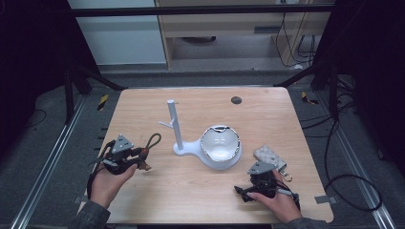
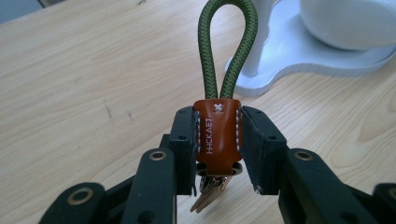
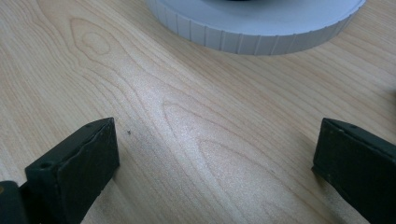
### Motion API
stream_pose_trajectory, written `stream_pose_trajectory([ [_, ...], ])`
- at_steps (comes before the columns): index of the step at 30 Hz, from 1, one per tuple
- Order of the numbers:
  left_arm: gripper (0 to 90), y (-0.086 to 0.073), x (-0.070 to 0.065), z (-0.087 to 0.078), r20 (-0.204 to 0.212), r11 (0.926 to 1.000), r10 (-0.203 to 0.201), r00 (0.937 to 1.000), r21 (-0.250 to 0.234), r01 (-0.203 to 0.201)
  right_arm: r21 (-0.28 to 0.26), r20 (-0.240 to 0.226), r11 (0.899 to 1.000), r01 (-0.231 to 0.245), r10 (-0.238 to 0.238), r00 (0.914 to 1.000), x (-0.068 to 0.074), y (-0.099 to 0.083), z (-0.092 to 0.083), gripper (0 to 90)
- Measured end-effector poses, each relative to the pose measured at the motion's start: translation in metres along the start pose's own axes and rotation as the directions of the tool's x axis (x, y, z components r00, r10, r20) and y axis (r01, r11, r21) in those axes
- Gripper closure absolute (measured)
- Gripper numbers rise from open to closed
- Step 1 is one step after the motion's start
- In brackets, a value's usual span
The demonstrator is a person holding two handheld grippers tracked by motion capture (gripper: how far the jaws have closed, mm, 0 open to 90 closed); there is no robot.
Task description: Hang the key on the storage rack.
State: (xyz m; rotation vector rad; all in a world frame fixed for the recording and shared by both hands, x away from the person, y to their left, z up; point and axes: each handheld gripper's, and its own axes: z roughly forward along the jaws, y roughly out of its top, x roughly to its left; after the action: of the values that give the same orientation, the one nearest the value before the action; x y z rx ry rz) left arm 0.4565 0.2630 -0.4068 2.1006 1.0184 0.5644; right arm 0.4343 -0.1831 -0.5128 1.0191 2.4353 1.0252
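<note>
Left hand-held gripper: clamped on the brown leather tab of a key fob, one jaw pressed against each stitched side; in the high view it sat at the lower left of the frame.
Key fob: held at the centre of the left gripper view, its green cord loop rising to the top edge; keys hung below the tab, between the jaws.
Right hand-held gripper: jaws stood wide apart with only bare wood between them; lower right of the high view, low over the surface.
White stand: upright post at the centre of the high view, its base joined to a white bowl just right of it.
Patterned pouch: lay right of the bowl, just above the right hand-held gripper.
Surface: light wood.
</note>
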Motion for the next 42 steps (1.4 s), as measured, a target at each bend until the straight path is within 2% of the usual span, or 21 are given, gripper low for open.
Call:
stream_pose_trajectory([
  [7,66.3,0.007,-0.019,-0.010,0.025,0.9972,0.026,0.9993,-0.071,-0.025,0.000,0.000,1.000,-0.001,0.001,1.0000,0.000,0.000,0.000,0.4],
  [12,66.3,0.009,-0.028,-0.014,0.039,0.9956,0.042,0.9984,-0.086,-0.038,0.000,0.000,1.000,-0.001,0.001,1.0000,0.000,0.000,0.000,0.4],
  [21,66.3,0.012,-0.033,-0.016,0.055,0.9943,0.041,0.9976,-0.101,-0.035,-0.001,-0.001,1.000,0.001,-0.001,1.0000,0.000,0.000,0.000,0.4],
  [32,66.2,0.027,-0.048,-0.025,0.079,0.9873,0.068,0.9945,-0.149,-0.056,0.001,0.001,1.000,-0.001,0.001,1.0000,0.000,0.000,0.000,0.4],
  [42,66.2,0.035,-0.053,-0.031,0.081,0.9818,0.080,0.9935,-0.179,-0.064,0.000,0.000,1.000,0.001,-0.001,1.0000,0.000,0.000,0.000,0.4],
])
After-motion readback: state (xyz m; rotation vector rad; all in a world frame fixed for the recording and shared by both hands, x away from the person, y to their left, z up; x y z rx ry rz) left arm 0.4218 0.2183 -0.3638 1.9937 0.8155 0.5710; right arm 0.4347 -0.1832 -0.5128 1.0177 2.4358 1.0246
